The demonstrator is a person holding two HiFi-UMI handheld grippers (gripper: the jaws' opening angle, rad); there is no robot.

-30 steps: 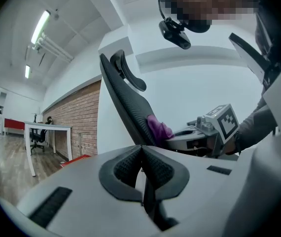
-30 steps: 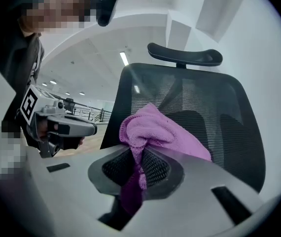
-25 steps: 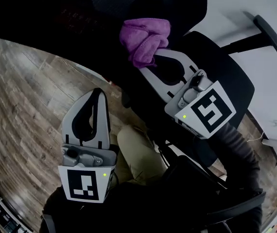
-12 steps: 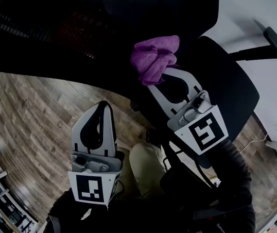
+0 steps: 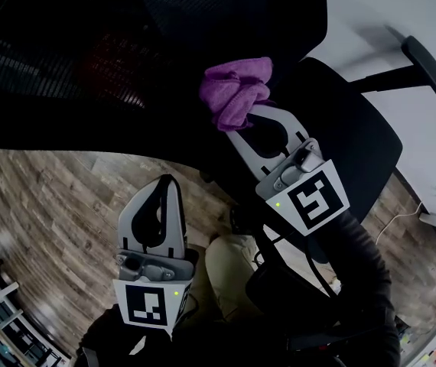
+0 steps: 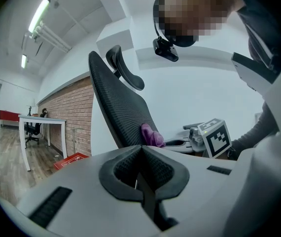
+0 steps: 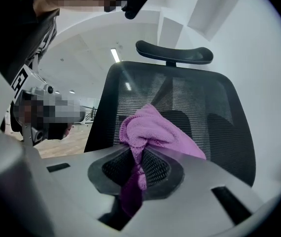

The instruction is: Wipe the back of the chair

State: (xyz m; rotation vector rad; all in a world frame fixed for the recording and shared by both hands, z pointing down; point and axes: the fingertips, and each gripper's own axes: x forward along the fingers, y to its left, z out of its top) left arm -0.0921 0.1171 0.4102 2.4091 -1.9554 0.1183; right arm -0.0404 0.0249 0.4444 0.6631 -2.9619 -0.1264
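A black mesh chair back [image 5: 103, 60] fills the upper part of the head view, and it faces the right gripper view as a dark mesh panel [image 7: 214, 117] with a headrest [image 7: 175, 53] on top. My right gripper [image 5: 250, 113] is shut on a purple cloth [image 5: 235, 90], which is bunched against the mesh [image 7: 153, 132]. My left gripper [image 5: 164, 183] hangs lower left over the wood floor, jaws shut with nothing between them. From the left gripper view the chair back [image 6: 116, 107] stands side-on with the purple cloth [image 6: 151, 136] against it.
The chair's seat [image 5: 356, 144] and an armrest [image 5: 428, 75] lie to the right. Wood floor [image 5: 42, 212] spreads at lower left. A white desk [image 6: 42, 122] and a brick wall [image 6: 74, 117] stand far off. The person's sleeve [image 5: 363, 281] reaches down from the right gripper.
The right gripper with the purple cloth has shifted a little to the left and down along the chair back. The left gripper has stayed low and nearly still.
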